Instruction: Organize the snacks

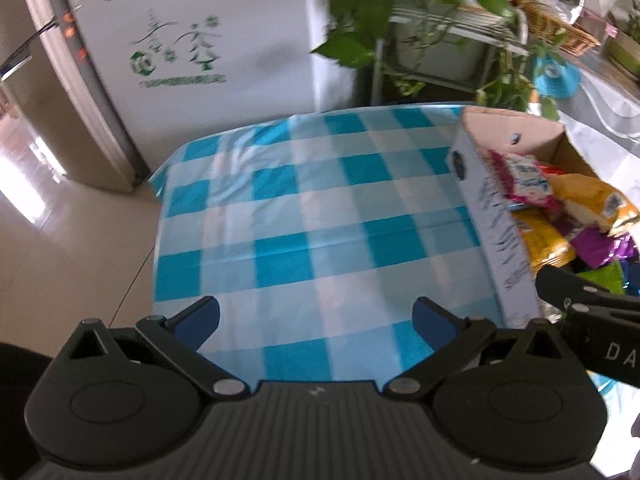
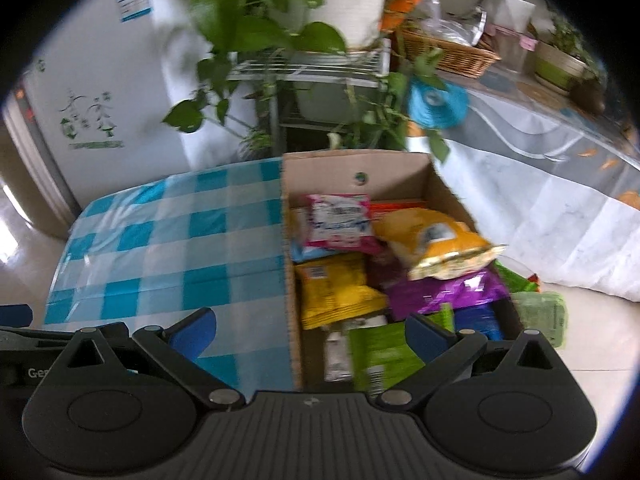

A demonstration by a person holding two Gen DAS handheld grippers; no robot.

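Observation:
A cardboard box (image 2: 362, 168) full of snack bags stands at the right edge of a table with a blue and white checked cloth (image 1: 312, 216). Inside lie a pink and white packet (image 2: 340, 222), a yellow chip bag (image 2: 436, 244), another yellow bag (image 2: 332, 292), a purple bag (image 2: 440, 296) and a green packet (image 2: 380, 354). The box also shows in the left wrist view (image 1: 486, 200). My left gripper (image 1: 316, 320) is open and empty above the cloth. My right gripper (image 2: 310, 330) is open and empty over the box's near left wall.
Potted plants on a wire rack (image 2: 312, 68) stand behind the table. A white fridge (image 1: 168, 48) is at the back left. A second covered table (image 2: 540, 168) with a wicker basket (image 2: 448, 52) is at the right. A green packet (image 2: 544, 318) lies outside the box.

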